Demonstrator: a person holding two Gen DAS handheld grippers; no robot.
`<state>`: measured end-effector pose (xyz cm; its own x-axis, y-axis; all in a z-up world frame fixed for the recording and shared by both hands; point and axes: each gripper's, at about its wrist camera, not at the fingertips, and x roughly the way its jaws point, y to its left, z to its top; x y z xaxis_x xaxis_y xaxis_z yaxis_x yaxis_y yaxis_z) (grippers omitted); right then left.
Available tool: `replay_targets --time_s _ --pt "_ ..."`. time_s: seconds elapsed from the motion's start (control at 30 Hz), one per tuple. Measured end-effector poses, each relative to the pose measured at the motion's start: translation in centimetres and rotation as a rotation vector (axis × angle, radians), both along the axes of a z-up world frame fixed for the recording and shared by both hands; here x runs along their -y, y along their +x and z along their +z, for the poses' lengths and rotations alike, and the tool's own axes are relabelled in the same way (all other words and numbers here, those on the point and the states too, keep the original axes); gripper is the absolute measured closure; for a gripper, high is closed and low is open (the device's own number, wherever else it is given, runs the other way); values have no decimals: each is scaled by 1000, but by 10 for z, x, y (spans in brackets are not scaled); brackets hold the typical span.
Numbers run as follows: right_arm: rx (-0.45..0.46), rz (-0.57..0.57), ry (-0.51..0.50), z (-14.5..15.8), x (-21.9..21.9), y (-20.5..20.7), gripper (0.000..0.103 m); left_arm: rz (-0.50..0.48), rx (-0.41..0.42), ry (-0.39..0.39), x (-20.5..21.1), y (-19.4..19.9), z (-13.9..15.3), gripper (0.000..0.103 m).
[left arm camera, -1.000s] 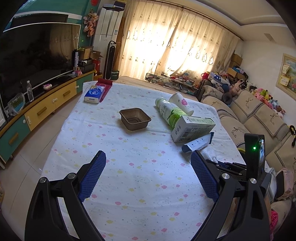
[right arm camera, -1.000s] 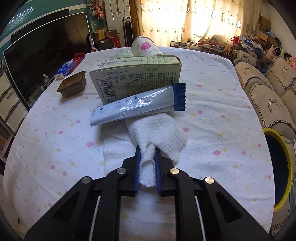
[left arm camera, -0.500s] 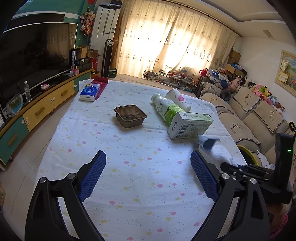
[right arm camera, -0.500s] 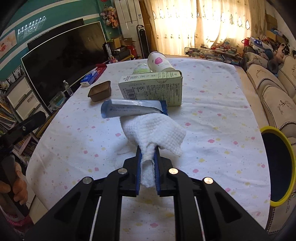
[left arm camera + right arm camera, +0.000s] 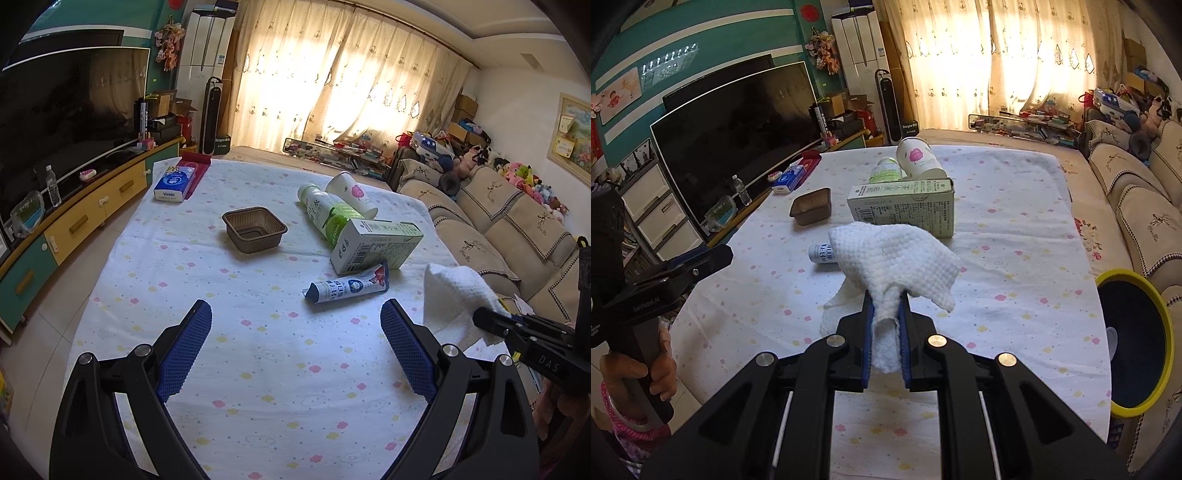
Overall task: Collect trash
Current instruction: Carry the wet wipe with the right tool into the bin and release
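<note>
My right gripper (image 5: 885, 306) is shut on a white paper towel (image 5: 894, 258) and holds it lifted off the table; the towel also shows in the left wrist view (image 5: 456, 299). My left gripper (image 5: 295, 325) is open and empty above the near part of the table. On the flowered cloth lie a blue-white tube (image 5: 347, 288), a green-white carton (image 5: 376, 245), a green bottle (image 5: 327, 214), a paper cup (image 5: 352, 194) and a brown plastic tray (image 5: 255, 229). A yellow-rimmed bin (image 5: 1134, 347) stands at the table's right edge.
A blue tissue pack (image 5: 175, 182) and a red box (image 5: 195, 164) lie at the far left corner. A sofa (image 5: 517, 229) runs along the right. A TV cabinet (image 5: 74, 218) stands to the left.
My right gripper has lifted the paper towel off the table and drawn back; the tube slid off it and now lies on the cloth. My left gripper stays open.
</note>
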<state>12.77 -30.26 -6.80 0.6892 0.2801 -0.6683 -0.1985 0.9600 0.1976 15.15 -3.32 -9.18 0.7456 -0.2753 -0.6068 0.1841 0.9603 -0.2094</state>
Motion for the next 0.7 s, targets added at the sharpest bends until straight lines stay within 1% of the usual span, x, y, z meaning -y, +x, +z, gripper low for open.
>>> replay_targets --time_s 0.07,0.2,0.3,0.43,0.53,0.7 --pt "-1 -30 -1 -1 11 1 91 -5 -4 5 2 1 -1 12" --pt "-8 -129 0 -5 47 2 91 -16 -16 12 8 6 -5 12" --pt "-16 -223 1 -9 82 3 90 -30 -31 23 15 11 -10 12" --pt "-24 -383 -8 -17 140 4 89 -58 -57 38 29 20 -19 12" --pt "-50 -491 -38 -28 177 9 88 -80 -76 53 41 28 -27 12" --pt "-105 -615 -78 -54 225 20 85 -107 -111 78 59 41 -40 12"
